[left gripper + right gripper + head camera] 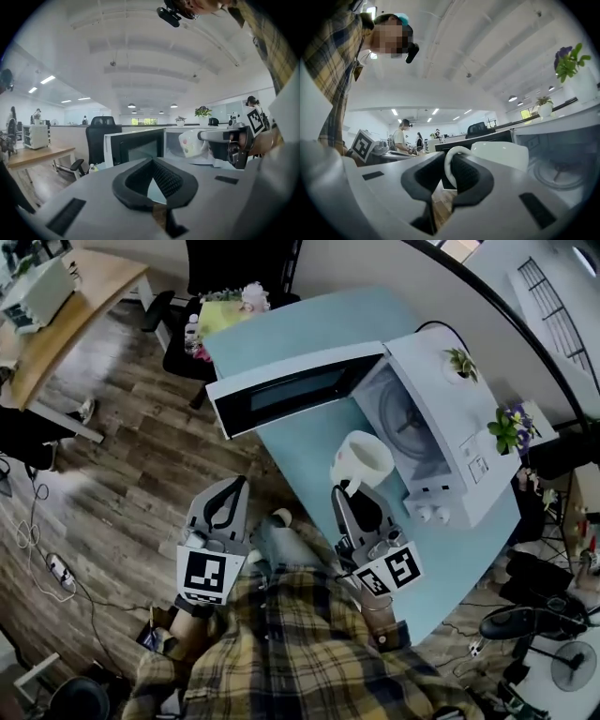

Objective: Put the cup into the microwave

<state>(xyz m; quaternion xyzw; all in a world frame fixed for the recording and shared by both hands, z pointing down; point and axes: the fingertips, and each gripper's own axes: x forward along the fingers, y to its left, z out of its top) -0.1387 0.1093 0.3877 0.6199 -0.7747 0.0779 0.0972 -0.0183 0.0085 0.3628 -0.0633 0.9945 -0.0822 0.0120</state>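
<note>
A white cup (364,458) hangs in the air just in front of the open white microwave (455,432), level with its cavity (405,418). My right gripper (344,491) is shut on the cup's handle (449,165), and the cup body (500,154) sticks out past the jaws toward the cavity (562,157). The microwave door (291,390) is swung wide open to the left. My left gripper (238,487) is held off the table's left edge, shut with nothing in it. In the left gripper view, the left gripper (152,161) points at the door (136,149) and the cup (192,143).
The microwave stands on a light blue table (309,442). Two small potted plants (460,363) (511,427) sit on or by its top. A black office chair (234,273) stands behind the table, and a wooden desk (66,306) lies far left. Wooden floor (122,493) lies below my left gripper.
</note>
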